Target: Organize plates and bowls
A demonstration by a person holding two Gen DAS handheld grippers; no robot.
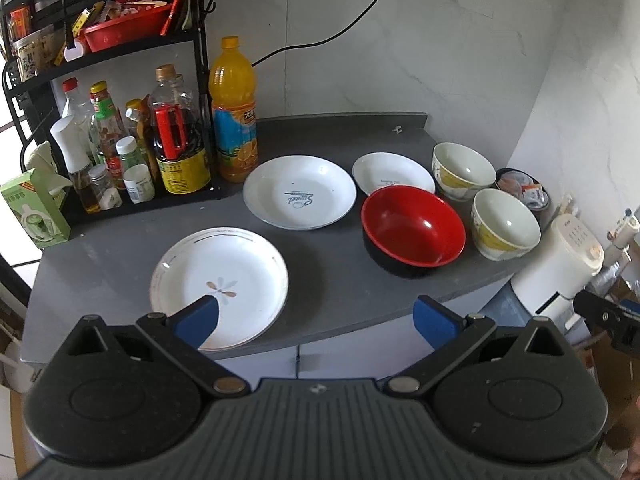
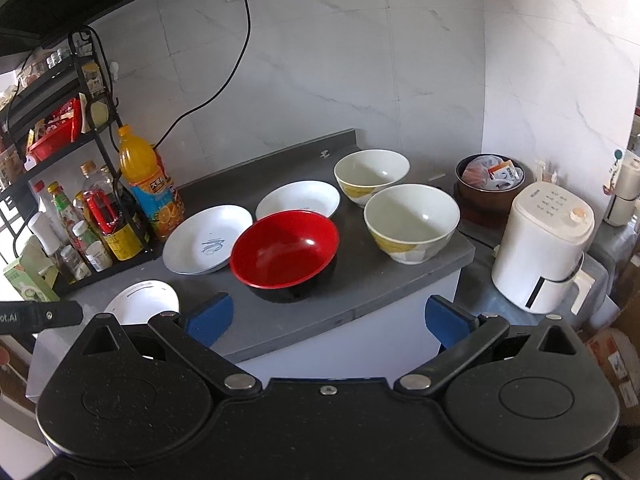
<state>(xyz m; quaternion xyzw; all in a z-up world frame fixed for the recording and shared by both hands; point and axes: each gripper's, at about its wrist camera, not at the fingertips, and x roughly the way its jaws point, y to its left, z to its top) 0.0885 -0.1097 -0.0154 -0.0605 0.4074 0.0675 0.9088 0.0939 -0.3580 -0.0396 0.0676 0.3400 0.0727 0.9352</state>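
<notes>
Here, left gripper (image 1: 316, 320) and right gripper (image 2: 326, 320) both spread wide, empty, short of the glossy red round bowl (image 2: 285, 249) on the grey counter (image 1: 340, 284).

Left tongs (image 1: 316, 322) and right tongs (image 2: 328, 320) both gape wide, holding nothing.

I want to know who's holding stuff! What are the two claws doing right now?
Left claw: open, holding nothing.
Right claw: open, holding nothing.
</notes>
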